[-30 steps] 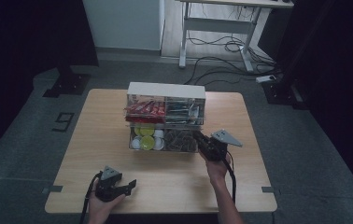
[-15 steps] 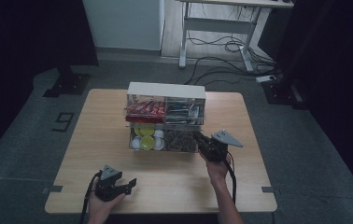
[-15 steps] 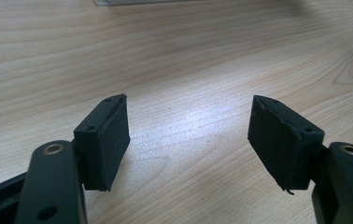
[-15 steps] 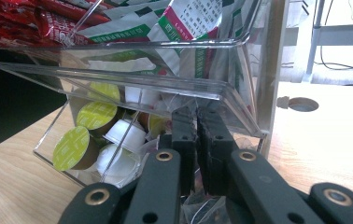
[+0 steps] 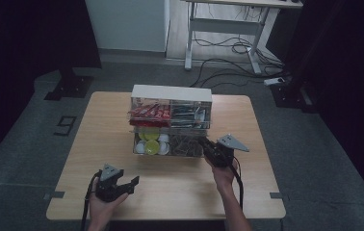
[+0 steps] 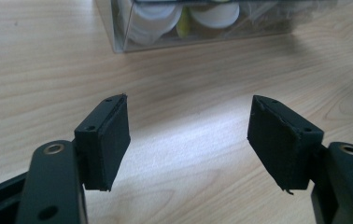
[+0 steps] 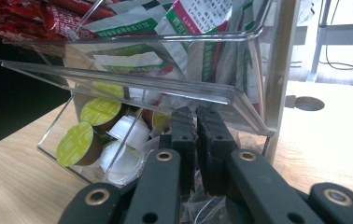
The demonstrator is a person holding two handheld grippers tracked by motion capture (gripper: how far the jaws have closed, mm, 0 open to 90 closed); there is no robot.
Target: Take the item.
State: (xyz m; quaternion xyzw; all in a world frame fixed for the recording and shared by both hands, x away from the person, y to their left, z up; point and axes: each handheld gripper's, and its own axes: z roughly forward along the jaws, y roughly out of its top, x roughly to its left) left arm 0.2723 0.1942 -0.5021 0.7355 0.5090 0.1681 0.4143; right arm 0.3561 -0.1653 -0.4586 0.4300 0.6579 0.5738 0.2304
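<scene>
A clear two-tier organizer with a white top stands mid-table. Its upper tier holds red sachets and green-and-white sachets. The lower tier holds green and white capsules, also seen up close. My right gripper is shut, its tips against the lower tier's right front, under a tilted clear panel. I cannot tell whether a thin clear edge sits between the jaws. My left gripper rests open near the front left, jaws wide apart over bare wood, short of the organizer's corner.
The wooden table has free surface in front of the organizer and on both sides. A white desk frame and floor cables lie beyond the far edge. Dark floor surrounds the table.
</scene>
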